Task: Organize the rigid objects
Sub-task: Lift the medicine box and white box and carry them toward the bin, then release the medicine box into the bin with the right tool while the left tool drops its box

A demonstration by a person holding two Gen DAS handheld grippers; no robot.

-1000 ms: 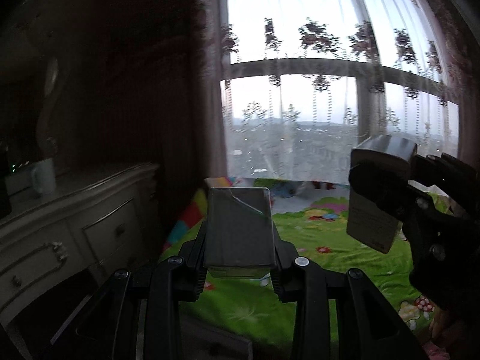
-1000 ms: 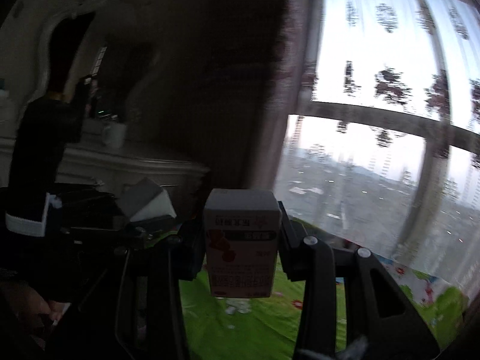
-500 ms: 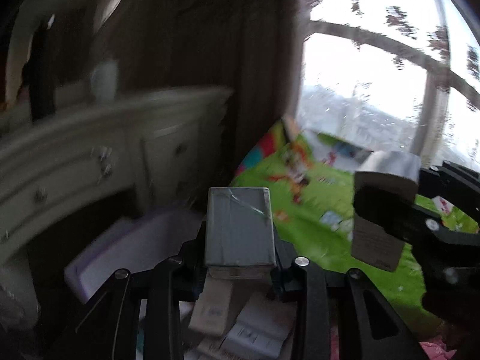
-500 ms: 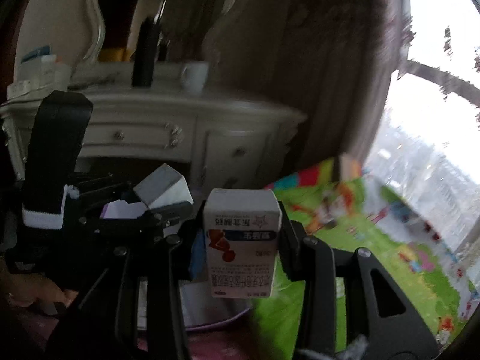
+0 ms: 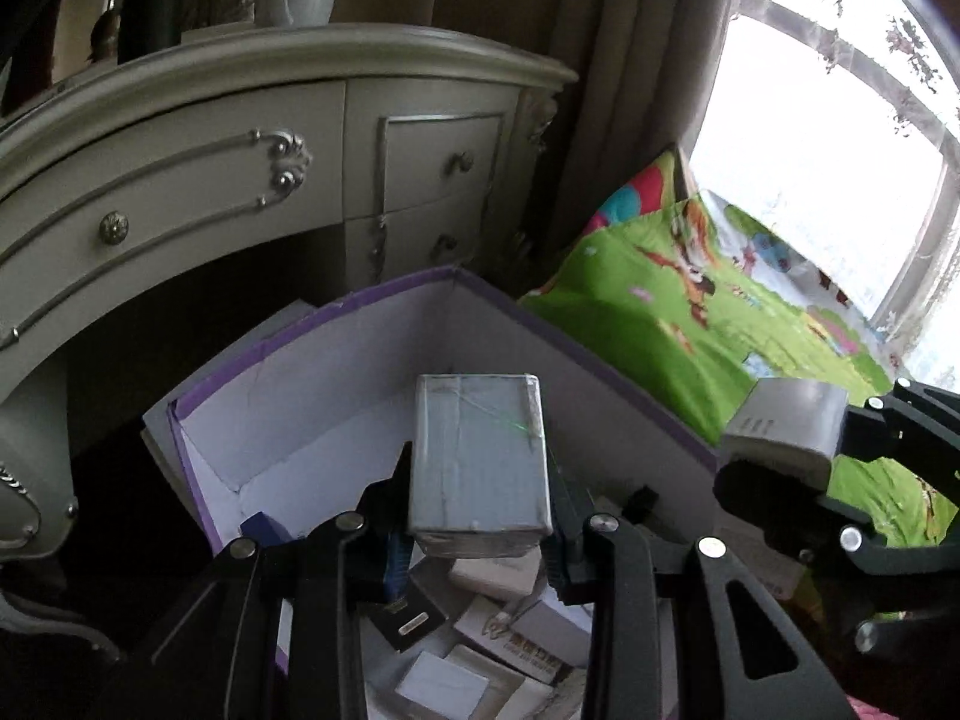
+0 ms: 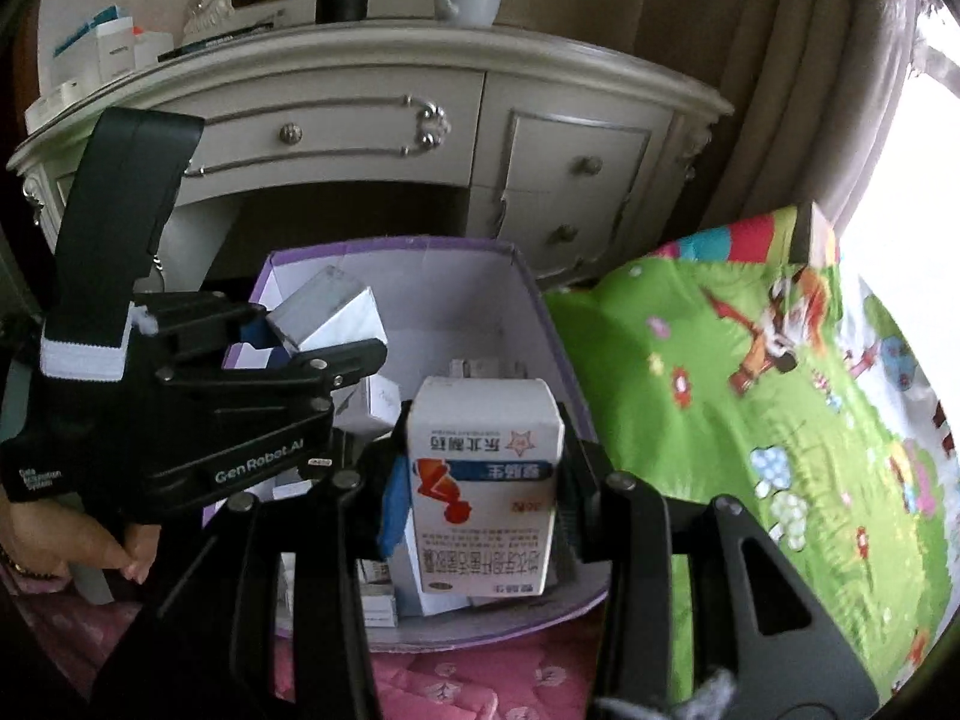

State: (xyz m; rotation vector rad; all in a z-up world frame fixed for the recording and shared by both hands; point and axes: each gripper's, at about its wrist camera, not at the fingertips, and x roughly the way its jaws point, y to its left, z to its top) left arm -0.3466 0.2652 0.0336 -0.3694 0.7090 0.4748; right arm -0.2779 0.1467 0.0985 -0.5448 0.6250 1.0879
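Both grippers swung from window down over purple bin [image 5: 336, 354], left fingers [image 5: 384, 516] clamped on grey box [image 5: 477, 456], right fingers [image 6: 573, 498] on medicine carton [image 6: 486, 486]

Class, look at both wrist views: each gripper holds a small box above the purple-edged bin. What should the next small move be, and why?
Probably lower the left gripper a little and release its grey box into the bin. The box hangs over the bin's open floor, with other boxes already piled there. The right gripper, clamped on the white box, can follow.
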